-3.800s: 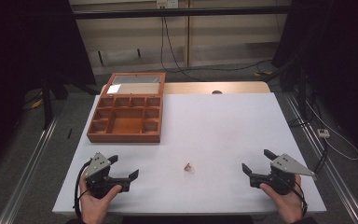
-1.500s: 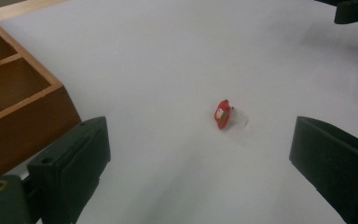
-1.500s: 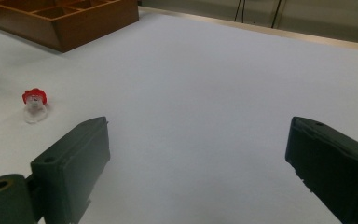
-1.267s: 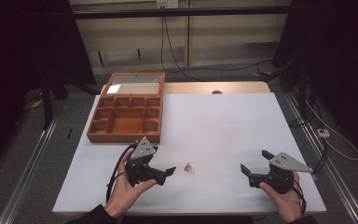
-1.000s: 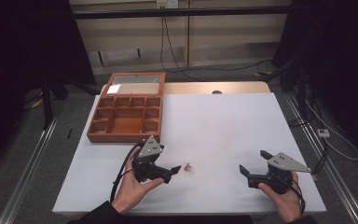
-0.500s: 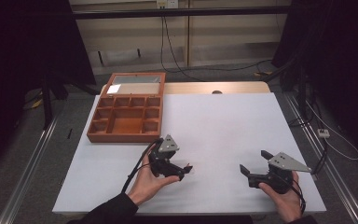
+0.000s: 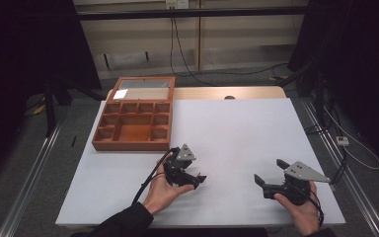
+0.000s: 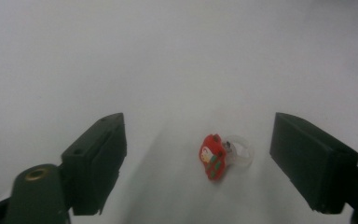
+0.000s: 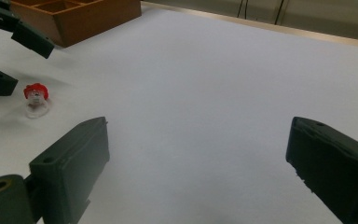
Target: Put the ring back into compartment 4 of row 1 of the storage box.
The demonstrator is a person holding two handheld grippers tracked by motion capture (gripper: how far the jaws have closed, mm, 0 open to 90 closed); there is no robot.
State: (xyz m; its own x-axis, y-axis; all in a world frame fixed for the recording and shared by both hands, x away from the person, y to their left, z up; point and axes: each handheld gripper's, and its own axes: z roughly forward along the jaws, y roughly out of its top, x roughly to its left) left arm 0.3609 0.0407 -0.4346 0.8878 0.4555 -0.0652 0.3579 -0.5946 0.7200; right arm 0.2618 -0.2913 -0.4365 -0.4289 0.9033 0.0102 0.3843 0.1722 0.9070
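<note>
A small red charm on a clear plastic ring (image 8: pixel 212 156) lies on the white table (image 7: pixel 237 133) near its front middle. My left gripper (image 7: pixel 199 179) is open, low over the table, and the ring sits between its two jaws (image 8: pixel 198 136) without touching either, closer to the right jaw. From the right gripper view the ring (image 9: pixel 36 94) rests just below the left gripper (image 9: pixel 28 67). My right gripper (image 7: pixel 269 174) is held at the front right, open with nothing between its jaws (image 9: pixel 198 135).
An open wooden box (image 7: pixel 131 145) with several empty compartments stands at the back left, its lid propped behind; its corner (image 9: pixel 84 16) shows in the right gripper view. Cables run on the floor beyond the table. The table's front edge is close to both hands.
My left gripper has travelled rightward from the table's front left to the ring and now straddles it. The right gripper has stayed put.
</note>
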